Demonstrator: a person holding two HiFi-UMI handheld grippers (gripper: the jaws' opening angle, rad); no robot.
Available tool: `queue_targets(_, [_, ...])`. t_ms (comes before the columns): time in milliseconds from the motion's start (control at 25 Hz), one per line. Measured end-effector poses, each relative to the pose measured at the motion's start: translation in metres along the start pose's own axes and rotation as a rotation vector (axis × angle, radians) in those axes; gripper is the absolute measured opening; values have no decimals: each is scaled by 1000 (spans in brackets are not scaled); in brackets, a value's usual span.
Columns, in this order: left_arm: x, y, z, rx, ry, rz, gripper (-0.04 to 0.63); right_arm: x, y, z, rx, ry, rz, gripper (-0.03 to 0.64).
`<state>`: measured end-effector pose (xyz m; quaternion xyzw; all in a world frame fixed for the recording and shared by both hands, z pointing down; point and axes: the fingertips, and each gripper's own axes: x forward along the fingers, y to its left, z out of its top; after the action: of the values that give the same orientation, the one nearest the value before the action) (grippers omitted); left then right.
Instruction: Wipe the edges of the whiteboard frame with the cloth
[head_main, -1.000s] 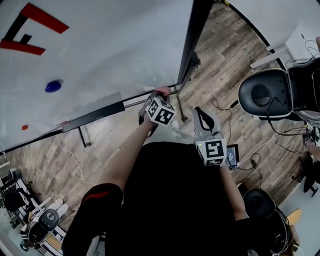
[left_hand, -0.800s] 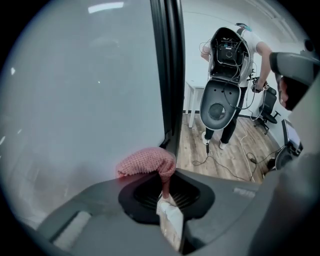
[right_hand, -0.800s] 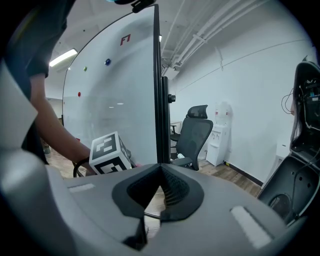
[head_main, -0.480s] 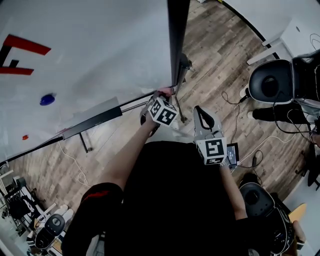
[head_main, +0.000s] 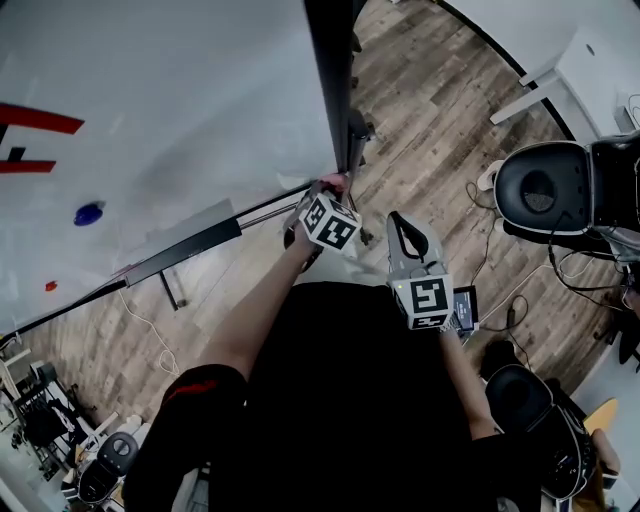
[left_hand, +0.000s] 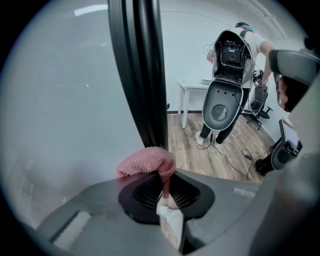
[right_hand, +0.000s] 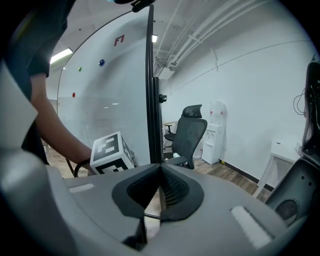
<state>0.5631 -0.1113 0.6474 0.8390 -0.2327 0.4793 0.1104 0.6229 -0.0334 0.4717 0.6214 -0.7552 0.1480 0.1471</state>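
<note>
Item, left to right. Whiteboard (head_main: 180, 100): a white panel to the left of and beyond the left gripper, with a blue magnet (head_main: 88, 213) and a dark pen tray (head_main: 185, 250) along its lower edge. Over the last second these have slid leftward in the head view. We read that as the head turning, not the board moving. Frame (head_main: 330, 80): the black upright edge rises just ahead of the left gripper. It leaned rightward across the head view before and now runs nearly straight up it. Cloth (left_hand: 147, 161): pink knit, bunched over the jaw tips with a pale tail hanging back between them. It lies against the foot of that upright, at the board's lower corner. Left gripper (left_hand: 165, 192): jaws clamped on the cloth. Its place against the corner is almost unchanged across the second, so we judge the wipe up this edge has barely begun and most of the frame is left to do. Right gripper (right_hand: 159, 192): to the right of the left one and held back from the frame, jaws closed together on nothing, idle as before. Office chair (head_main: 540, 190): well off to the right of both grippers.
</note>
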Motion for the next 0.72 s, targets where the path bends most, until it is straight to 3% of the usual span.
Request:
queue_targets(520, [-11, -8, -1, 29, -15, -15, 34, -18, 8, 2, 8, -4, -42, 3])
queue_targets(720, [-19, -13, -1, 26, -61, -28, 35, -22, 12, 0, 11, 0, -47, 2])
